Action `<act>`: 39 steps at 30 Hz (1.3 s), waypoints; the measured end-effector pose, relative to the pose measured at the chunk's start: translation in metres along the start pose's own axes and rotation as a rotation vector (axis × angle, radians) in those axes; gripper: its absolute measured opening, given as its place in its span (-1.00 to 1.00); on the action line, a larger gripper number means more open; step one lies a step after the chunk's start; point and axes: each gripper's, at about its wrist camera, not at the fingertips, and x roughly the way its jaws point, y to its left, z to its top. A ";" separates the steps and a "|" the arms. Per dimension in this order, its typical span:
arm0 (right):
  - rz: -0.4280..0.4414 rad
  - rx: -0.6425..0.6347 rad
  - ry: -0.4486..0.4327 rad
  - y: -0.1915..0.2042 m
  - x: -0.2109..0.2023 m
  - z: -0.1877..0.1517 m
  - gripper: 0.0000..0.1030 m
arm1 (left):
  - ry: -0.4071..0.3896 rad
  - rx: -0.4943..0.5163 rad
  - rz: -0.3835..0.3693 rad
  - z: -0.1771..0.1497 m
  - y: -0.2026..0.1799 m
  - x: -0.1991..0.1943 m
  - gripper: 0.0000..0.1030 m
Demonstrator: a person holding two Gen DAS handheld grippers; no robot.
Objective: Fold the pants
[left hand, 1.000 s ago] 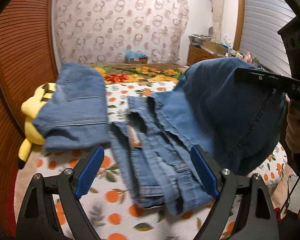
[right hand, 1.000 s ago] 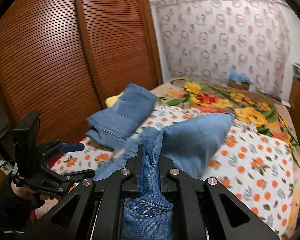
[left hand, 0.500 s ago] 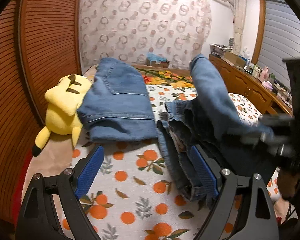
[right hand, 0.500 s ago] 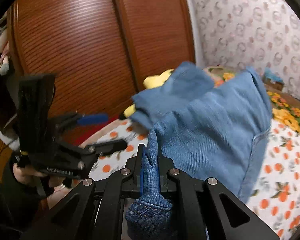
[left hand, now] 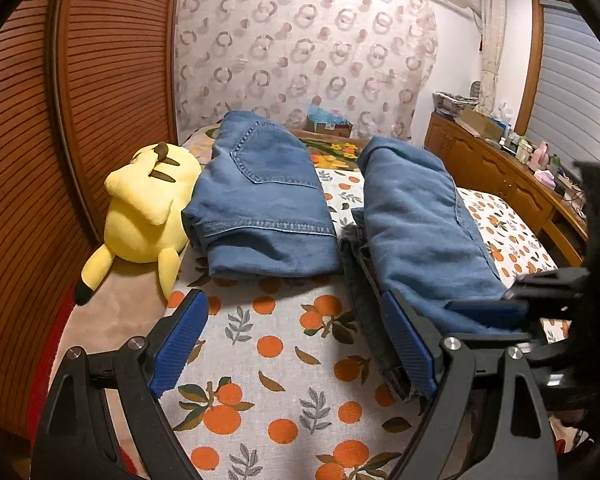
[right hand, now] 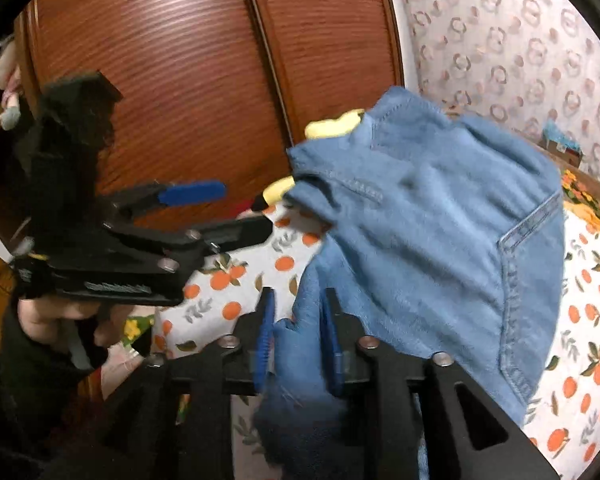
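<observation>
I read this as the closing fold, with the top layer being laid down; the bed (left hand: 260,344), in its orange-print cover, carries everything; along its left edge, against the wooden wardrobe (left hand: 32,128), lies a yellow plush toy (left hand: 148,212), and just beside it a folded pair of jeans (left hand: 260,204) that looks finished. The pants (left hand: 416,220) I am working on sit towards the near right of the bed, doubled over into a thick bundle; my right hand-held gripper (right hand: 298,344) has its jaws narrow and clamped on a bunched edge of them at the near end; my left hand-held gripper (left hand: 296,344) stands wide with nothing in it, above bare cover. Next I judge the right must lower, let go, and the left smooth the layers square. The right wrist view is motion-blurred; the lower layers are hidden under the fold.
</observation>
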 end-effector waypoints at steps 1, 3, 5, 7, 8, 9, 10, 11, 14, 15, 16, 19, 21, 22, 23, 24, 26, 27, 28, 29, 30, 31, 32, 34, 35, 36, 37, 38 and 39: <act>0.003 0.002 -0.012 0.003 -0.004 0.000 -0.34 | -0.001 0.001 0.000 0.000 0.000 0.000 0.72; -0.007 0.003 -0.039 -0.001 -0.019 0.003 -0.30 | -0.003 0.004 -0.001 0.001 -0.002 -0.001 0.72; -0.032 0.005 -0.066 -0.008 -0.032 0.005 -0.29 | -0.004 0.007 -0.006 0.002 -0.005 -0.001 0.72; -0.062 0.019 -0.090 -0.020 -0.044 0.007 -0.26 | -0.006 0.013 -0.017 0.002 -0.010 -0.002 0.72; -0.081 0.026 -0.097 -0.024 -0.047 0.006 -0.25 | -0.005 0.017 -0.027 0.002 -0.013 -0.002 0.72; -0.101 0.034 -0.102 -0.029 -0.052 0.005 -0.23 | -0.005 0.022 -0.033 0.003 -0.017 -0.002 0.72; -0.124 0.045 -0.106 -0.038 -0.054 0.006 -0.22 | -0.005 0.028 -0.039 0.002 -0.021 -0.002 0.72; -0.141 0.053 -0.109 -0.042 -0.057 0.004 -0.21 | -0.003 0.035 -0.046 0.002 -0.025 -0.002 0.72; -0.196 0.075 -0.104 -0.055 -0.053 0.003 -0.17 | 0.010 0.062 -0.066 0.001 -0.039 0.002 0.72; -0.212 0.079 -0.101 -0.060 -0.051 0.003 -0.16 | 0.016 0.073 -0.070 0.000 -0.043 0.004 0.72; -0.225 0.081 -0.096 -0.064 -0.048 0.004 -0.14 | 0.022 0.081 -0.073 -0.001 -0.046 0.006 0.72; -0.251 0.089 -0.078 -0.073 -0.049 0.004 -0.12 | 0.045 0.097 -0.074 -0.006 -0.052 0.014 0.72; -0.261 0.093 -0.069 -0.077 -0.044 0.008 -0.11 | 0.062 0.100 -0.073 -0.011 -0.053 0.018 0.72; -0.263 0.093 -0.066 -0.077 -0.046 0.010 -0.09 | 0.070 0.101 -0.072 -0.014 -0.053 0.020 0.72; -0.267 0.091 -0.064 -0.079 -0.043 0.013 -0.08 | 0.078 0.102 -0.069 -0.017 -0.053 0.023 0.72; -0.270 0.089 -0.063 -0.081 -0.038 0.015 -0.05 | 0.088 0.103 -0.066 -0.021 -0.053 0.024 0.72; -0.265 0.088 -0.062 -0.085 -0.029 0.022 -0.02 | 0.103 0.102 -0.064 -0.028 -0.053 0.028 0.72; -0.264 0.089 -0.061 -0.088 -0.027 0.025 0.00 | 0.110 0.099 -0.063 -0.032 -0.052 0.030 0.72; -0.265 0.088 -0.061 -0.090 -0.022 0.028 0.01 | 0.114 0.095 -0.064 -0.035 -0.051 0.031 0.72; -0.262 0.088 -0.069 -0.094 -0.017 0.029 0.01 | 0.117 0.089 -0.067 -0.039 -0.050 0.032 0.72; -0.258 0.093 -0.075 -0.101 -0.011 0.029 0.03 | 0.119 0.084 -0.068 -0.043 -0.049 0.033 0.72; -0.260 0.103 -0.073 -0.106 -0.005 0.030 0.05 | 0.120 0.078 -0.070 -0.045 -0.048 0.034 0.72; -0.259 0.115 -0.070 -0.112 0.002 0.030 0.05 | 0.120 0.070 -0.073 -0.047 -0.047 0.034 0.72; -0.257 0.125 -0.073 -0.121 0.010 0.032 0.12 | 0.121 0.062 -0.078 -0.048 -0.046 0.035 0.72; -0.259 0.129 -0.072 -0.124 0.014 0.034 0.13 | 0.121 0.065 -0.078 -0.047 -0.046 0.035 0.72; -0.259 0.132 -0.071 -0.126 0.017 0.035 0.14 | 0.121 0.071 -0.077 -0.047 -0.047 0.035 0.72; -0.260 0.134 -0.070 -0.129 0.020 0.037 0.14 | 0.122 0.075 -0.076 -0.046 -0.048 0.035 0.72; -0.263 0.135 -0.067 -0.130 0.023 0.039 0.15 | 0.122 0.078 -0.076 -0.045 -0.049 0.035 0.72; -0.266 0.134 -0.064 -0.132 0.027 0.042 0.15 | 0.124 0.077 -0.078 -0.045 -0.049 0.035 0.72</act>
